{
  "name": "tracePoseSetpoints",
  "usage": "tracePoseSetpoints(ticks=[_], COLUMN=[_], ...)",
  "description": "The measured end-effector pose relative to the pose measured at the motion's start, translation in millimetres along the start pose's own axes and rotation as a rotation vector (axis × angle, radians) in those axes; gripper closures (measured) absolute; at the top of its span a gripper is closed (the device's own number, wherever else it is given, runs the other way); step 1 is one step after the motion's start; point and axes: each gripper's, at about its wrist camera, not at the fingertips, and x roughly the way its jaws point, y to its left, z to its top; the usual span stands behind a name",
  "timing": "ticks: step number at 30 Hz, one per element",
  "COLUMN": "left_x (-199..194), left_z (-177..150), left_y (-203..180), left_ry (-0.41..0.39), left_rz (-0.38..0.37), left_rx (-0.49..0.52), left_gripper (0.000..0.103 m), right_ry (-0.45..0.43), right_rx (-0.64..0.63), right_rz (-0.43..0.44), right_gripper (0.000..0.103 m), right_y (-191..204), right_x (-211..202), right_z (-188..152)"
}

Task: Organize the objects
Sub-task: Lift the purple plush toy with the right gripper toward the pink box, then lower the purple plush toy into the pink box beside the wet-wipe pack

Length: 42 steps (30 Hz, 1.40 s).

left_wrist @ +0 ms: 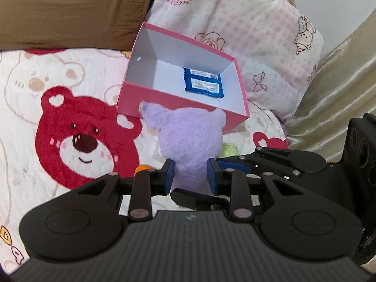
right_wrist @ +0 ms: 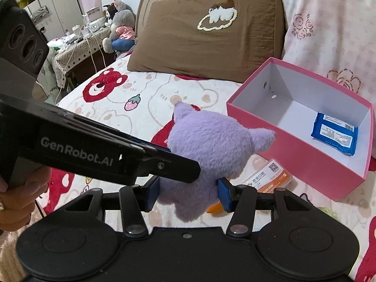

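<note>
A purple plush toy (left_wrist: 190, 138) hangs above the bed, just in front of an open pink box (left_wrist: 178, 108) with white inside walls. My left gripper (left_wrist: 190, 176) is shut on the plush's lower body, its blue pads pressed into the fur. My right gripper (right_wrist: 188, 195) is shut on the same plush (right_wrist: 211, 141) from another side. Each gripper shows in the other's view: the right one (left_wrist: 225, 163) at the plush's right, the left one (right_wrist: 164, 151) coming in from the left. A blue packet (right_wrist: 334, 134) lies in the box (right_wrist: 293, 155).
An orange and white packet (right_wrist: 270, 178) lies on the bear-print bedspread (left_wrist: 82, 129) below the plush. A brown pillow (right_wrist: 206, 37) and a pink patterned pillow (left_wrist: 235, 23) lean behind the box. A cluttered side table (right_wrist: 77, 47) stands beyond the bed's far left edge.
</note>
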Motion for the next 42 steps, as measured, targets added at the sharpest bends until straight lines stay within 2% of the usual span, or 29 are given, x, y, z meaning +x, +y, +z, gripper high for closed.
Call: tracePoseSetpoints(ticks=[8,13,19,25,36,42], left_x=[0,4,19,38,96,136], left_z=[28,46,69,93,132,148], left_y=[-19,-32,-46,-60,-70,-60], left_ry=[0.005,-0.011,-0.004,-0.004,0.034,0.076], left_rz=[-0.008,-0.007,0.000,0.022,0.047,0.070], left_rx=[0.023,0.074,0.097,0.108,0.110,0.084], left_gripper=[0.075,0.075,0.075,0.074,0.073,0.073], right_ry=[-0.025,-0.056,-0.106,-0.107,-0.087,-0.062], right_rx=[-0.011,-0.024,-0.020,0.020,0.100,0.118], right_rz=[-0.010,-0.011,0.001,0.027,0.062,0.031], right_gripper=[0.047,0.047,0.047,0.047,0.047,0.047], right_y=[-13,-27,-52,-82,-138,-165], right_x=[-13,-22,-25,-20,6,30], right_z=[16,28,38,54,68,73])
